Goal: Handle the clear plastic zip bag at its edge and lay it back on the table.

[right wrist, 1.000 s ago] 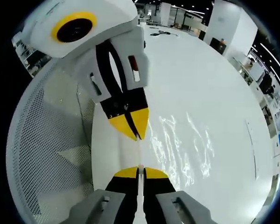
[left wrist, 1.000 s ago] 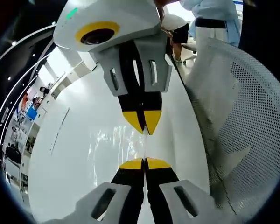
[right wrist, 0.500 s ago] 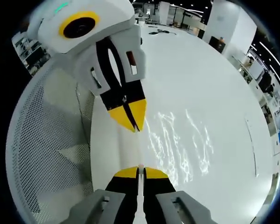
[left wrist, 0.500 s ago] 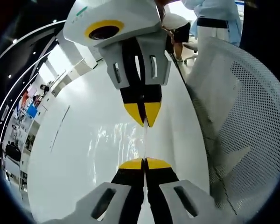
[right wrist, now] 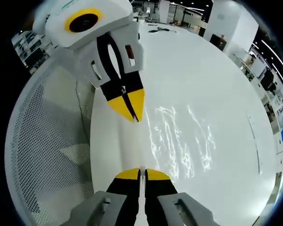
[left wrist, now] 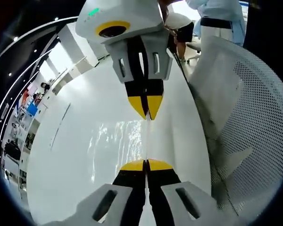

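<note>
Stretching out between the 2 grippers, the bag (left wrist: 125, 141) is being pulled longer along its top edge: in the left gripper view the right gripper (left wrist: 146, 117) is sitting farther from the left gripper (left wrist: 146, 162) than it was 1 second ago, and in the right gripper view the left gripper (right wrist: 134, 118) is likewise drawing away from the right gripper (right wrist: 142, 170). The clear film is showing mainly as glinting wrinkles, hanging to one side of the line between the 2 sets of fingertips and over the table (left wrist: 70, 155).

Both grippers are staying pressed together on the bag's edge. In the left gripper view, a thin strip of the film is running straight from the left gripper's yellow fingertips (left wrist: 134, 165) up to the right gripper's tips, taut and unbroken. In the right gripper view the same edge is entering between the right gripper's fingertips (right wrist: 129, 174) and reaching the left gripper's tips beyond.

Judging by this, the bag is being held by its edge at 2 ends and spread flat, which suits laying it down; the lowering and the release are not yet done. The wrinkled body seems close over the table (right wrist: 207, 84), though whether it is touching cannot be told.

Beside the fingers, a white mesh chair back (left wrist: 245, 117) is standing at the table's edge (right wrist: 42, 141). Beyond the far gripper, a person (left wrist: 212, 23) is standing well apart.
</note>
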Available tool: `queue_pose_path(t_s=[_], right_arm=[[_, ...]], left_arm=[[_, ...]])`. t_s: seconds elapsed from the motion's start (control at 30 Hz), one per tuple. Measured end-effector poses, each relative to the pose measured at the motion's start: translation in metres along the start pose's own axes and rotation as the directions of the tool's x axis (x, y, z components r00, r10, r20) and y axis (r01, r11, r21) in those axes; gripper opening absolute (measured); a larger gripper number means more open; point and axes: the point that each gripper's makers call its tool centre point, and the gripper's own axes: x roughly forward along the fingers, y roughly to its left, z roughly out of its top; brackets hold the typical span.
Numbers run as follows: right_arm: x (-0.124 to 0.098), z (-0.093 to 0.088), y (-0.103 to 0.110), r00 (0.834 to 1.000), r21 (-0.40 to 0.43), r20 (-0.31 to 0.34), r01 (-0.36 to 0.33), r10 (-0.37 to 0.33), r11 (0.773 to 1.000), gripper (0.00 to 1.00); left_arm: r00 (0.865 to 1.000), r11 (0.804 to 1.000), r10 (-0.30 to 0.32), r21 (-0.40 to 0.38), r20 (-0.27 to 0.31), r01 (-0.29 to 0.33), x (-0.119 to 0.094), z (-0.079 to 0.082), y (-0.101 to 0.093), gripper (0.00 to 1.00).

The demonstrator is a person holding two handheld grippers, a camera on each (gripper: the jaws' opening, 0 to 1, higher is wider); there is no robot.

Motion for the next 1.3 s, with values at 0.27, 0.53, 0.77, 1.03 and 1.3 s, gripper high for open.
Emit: queue_pose_path(t_s=[0.27, 0.53, 0.77, 1.03, 1.3], right_arm=[[-0.002, -0.006, 0.001, 1.0, 0.006, -0.008, 0.001, -0.001, 1.0, 0.0], [-0.003, -0.013, 0.002, 1.0, 0.014, -0.019, 0.004, -0.004, 1.0, 0.0], [-0.004, -0.02, 0.002, 1.0, 0.03, -0.022, 0.003, -0.002, 1.0, 0.0], [-0.003, -0.021, -0.001, 1.0, 0.028, -0.026, 0.007, -0.006, 1.0, 0.0], [-0.003, -0.024, 0.01, 0.999, -0.044, -0.006, -0.036, 0.036, 0.998, 0.0]], left_arm=[[1.0, 1.0, -0.001, -0.008, -0.006, 0.001, -0.001, 0.0, -0.002, 0.0], [1.0, 1.0, -0.002, -0.016, -0.013, 0.002, -0.002, -0.003, -0.002, 0.0], [1.0, 0.999, -0.002, -0.035, -0.018, 0.002, -0.002, -0.01, -0.001, 0.0], [1.0, 1.0, -0.003, -0.022, -0.022, 0.003, -0.001, -0.009, -0.003, 0.0], [1.0, 1.0, 0.008, 0.001, -0.012, -0.008, -0.002, -0.004, -0.003, 0.0]])
